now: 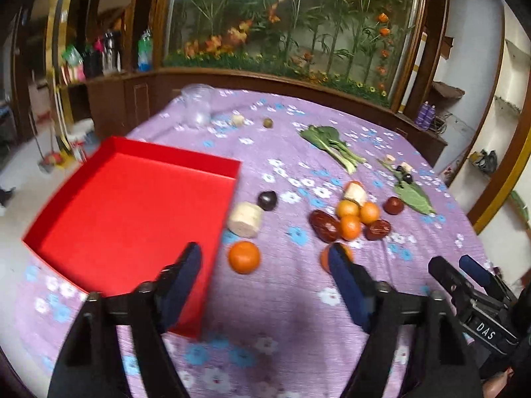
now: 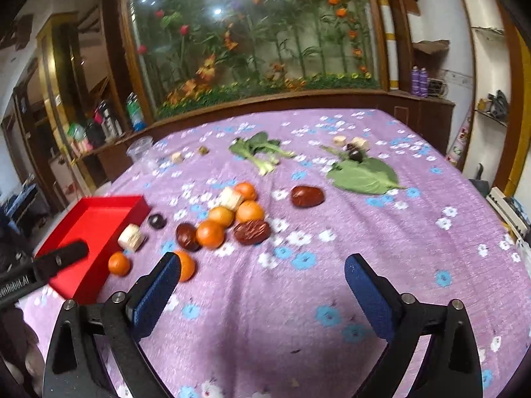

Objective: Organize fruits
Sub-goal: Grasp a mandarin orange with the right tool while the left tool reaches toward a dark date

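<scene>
An empty red tray (image 1: 126, 205) lies at the left of a purple flowered tablecloth; it also shows in the right wrist view (image 2: 96, 222). Beside it lie an orange (image 1: 244, 257), a pale cut chunk (image 1: 245, 219), a dark plum (image 1: 267, 200), a cluster of oranges (image 1: 350, 220) and dark red dates (image 1: 324, 226). My left gripper (image 1: 265, 258) is open above the cloth, the orange between its fingers' line. Another orange (image 2: 186, 265) sits by the left finger of my open right gripper (image 2: 262, 268). A lone date (image 2: 307, 196) lies farther back.
Leafy greens (image 1: 332, 144), a large leaf (image 2: 365, 175), small pale chunks and a dark plum (image 2: 355, 155) lie at the back. A clear plastic cup (image 1: 197, 104) stands at the far left. A wooden cabinet with a flower display borders the table's far side.
</scene>
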Motion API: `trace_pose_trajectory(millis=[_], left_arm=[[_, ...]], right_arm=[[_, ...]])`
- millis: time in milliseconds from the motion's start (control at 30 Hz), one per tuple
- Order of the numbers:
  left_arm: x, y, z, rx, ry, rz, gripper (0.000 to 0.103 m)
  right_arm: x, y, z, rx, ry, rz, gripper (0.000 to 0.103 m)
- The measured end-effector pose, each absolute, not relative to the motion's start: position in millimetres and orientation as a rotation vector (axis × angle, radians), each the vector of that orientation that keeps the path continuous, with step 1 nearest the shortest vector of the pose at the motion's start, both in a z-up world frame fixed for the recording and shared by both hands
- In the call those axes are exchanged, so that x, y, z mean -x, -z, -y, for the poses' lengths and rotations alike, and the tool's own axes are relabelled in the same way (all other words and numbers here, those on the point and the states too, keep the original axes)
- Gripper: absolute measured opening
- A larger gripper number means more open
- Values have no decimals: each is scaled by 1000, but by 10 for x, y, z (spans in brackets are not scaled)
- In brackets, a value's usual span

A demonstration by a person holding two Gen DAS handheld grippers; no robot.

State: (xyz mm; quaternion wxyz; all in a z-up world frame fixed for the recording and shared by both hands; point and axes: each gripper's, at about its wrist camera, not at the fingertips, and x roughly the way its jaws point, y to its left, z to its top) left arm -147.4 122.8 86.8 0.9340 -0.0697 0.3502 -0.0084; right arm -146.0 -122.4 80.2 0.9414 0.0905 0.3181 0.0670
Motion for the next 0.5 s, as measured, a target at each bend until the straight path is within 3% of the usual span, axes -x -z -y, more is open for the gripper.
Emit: trace_pose_trajectory(millis=[67,367,500], left_arm=[[1464,-872,-1292,137,17,-720,45],[1376,-772,-1582,196,19,-748,44],[1337,-729,-1599,185,23,-759,44]], right_arm=[[1449,-739,1142,-165,-167,-670,97],[1195,-567,823,-130,-334,-790,87],[965,-498,699,-158,-401,-878,76]])
